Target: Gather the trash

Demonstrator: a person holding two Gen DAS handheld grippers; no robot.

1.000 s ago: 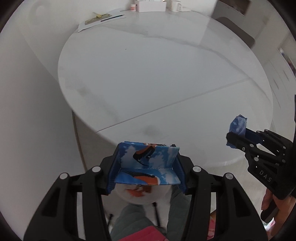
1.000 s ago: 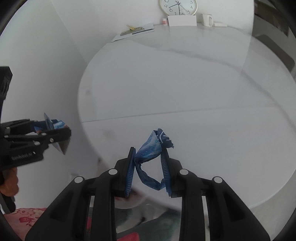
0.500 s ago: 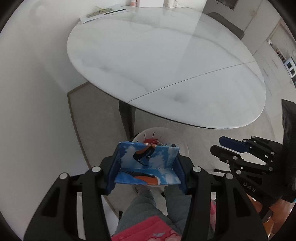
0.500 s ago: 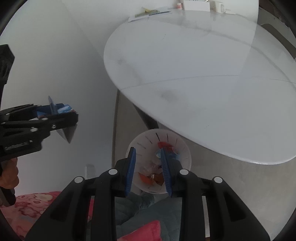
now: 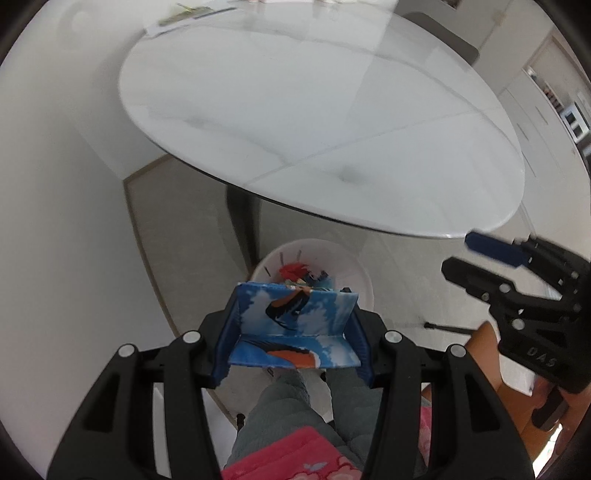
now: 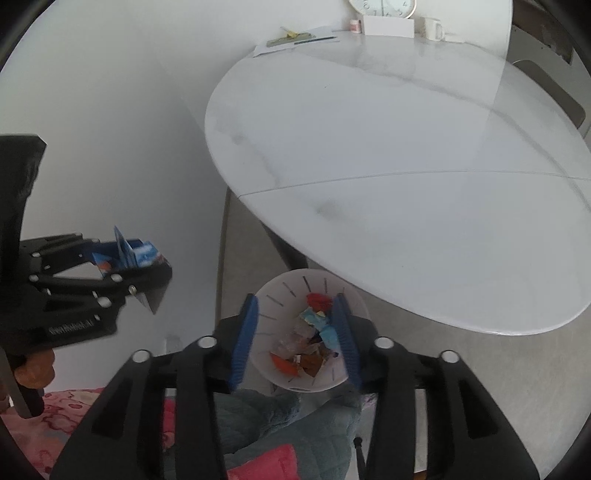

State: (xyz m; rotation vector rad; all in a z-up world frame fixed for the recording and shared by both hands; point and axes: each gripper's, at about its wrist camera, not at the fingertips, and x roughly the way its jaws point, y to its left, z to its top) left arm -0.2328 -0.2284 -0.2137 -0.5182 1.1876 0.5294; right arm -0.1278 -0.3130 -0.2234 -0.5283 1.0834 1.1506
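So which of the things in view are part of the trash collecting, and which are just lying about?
Part of the job:
- folded blue carton with orange print, clamped in the left gripper
- white round trash bin on the floor, holding wrappers
- open, empty right gripper above the bin

Just lying about:
- white oval marble table
- white mug
- round wall clock
- papers at the table's far edge

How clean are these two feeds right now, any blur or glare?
Left wrist view: table top looks soft and smeared, right gripper blurred, carton sharp. Right wrist view: bin fairly crisp, pale glare band over the table's far right; fisheye bending in both.
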